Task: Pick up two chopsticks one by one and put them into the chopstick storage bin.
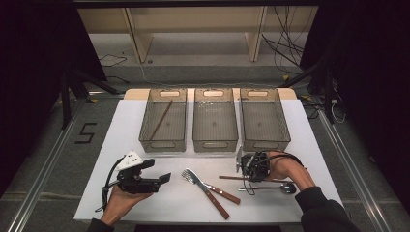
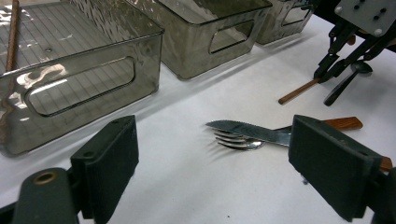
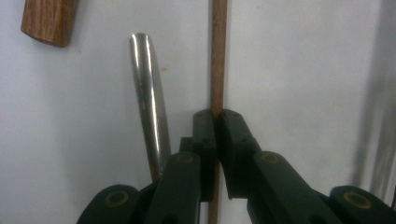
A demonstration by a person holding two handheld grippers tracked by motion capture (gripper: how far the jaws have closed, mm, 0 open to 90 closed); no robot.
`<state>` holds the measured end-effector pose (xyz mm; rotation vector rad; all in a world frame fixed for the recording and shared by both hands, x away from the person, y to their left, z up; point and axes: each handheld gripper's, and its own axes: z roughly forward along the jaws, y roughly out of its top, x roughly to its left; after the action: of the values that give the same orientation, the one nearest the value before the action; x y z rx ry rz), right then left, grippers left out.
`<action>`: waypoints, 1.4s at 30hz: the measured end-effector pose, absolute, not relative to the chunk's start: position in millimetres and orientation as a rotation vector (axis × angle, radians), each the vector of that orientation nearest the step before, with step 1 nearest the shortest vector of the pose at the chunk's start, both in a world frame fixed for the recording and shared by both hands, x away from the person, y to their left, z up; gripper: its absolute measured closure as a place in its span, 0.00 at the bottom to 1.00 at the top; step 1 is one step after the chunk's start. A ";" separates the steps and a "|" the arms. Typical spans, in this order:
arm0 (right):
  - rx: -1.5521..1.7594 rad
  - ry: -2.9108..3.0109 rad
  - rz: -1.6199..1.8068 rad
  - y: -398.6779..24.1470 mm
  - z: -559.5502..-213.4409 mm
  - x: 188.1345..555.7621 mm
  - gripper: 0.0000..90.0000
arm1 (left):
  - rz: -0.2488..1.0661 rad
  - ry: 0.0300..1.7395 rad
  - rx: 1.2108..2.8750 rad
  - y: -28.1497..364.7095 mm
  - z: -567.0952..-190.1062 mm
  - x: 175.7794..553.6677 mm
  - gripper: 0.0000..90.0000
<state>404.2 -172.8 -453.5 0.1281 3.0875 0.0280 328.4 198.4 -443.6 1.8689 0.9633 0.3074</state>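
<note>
Chopstick (image 3: pixel 218 56) pinched in right gripper (image 3: pixel 216 116), left gripper (image 2: pixel 210 163) spread idle: lift level, clear spoon (image 3: pixel 148 93), drop beside chopstick in left bin (image 1: pixel 163 121).

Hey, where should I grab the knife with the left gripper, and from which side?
Grip the knife's wooden handle, coming straight down with the left gripper. The blade lies flat across the fork, so it offers nothing to pinch; the thicker handle lies apart.
</note>
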 end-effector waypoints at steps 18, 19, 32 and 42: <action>0.308 2.931 0.422 -173.0 -403.9 408.4 0.95 | 0.310 0.968 1.868 199.6 -442.9 328.6 0.17; 0.346 2.915 0.464 -172.6 -400.8 407.7 0.95 | 0.311 0.967 1.869 199.6 -442.8 328.7 0.17; 0.800 2.693 1.029 -177.7 -374.8 413.7 0.95 | 0.292 0.962 1.842 196.0 -436.9 329.3 0.17; 0.935 2.575 1.187 -170.4 -378.5 409.6 0.95 | 0.258 0.947 1.850 177.2 -427.9 335.0 0.18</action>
<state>409.6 -170.4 -378.5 0.9350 2.5752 1.1870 335.0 177.2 -427.9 1.8504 0.9470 0.2579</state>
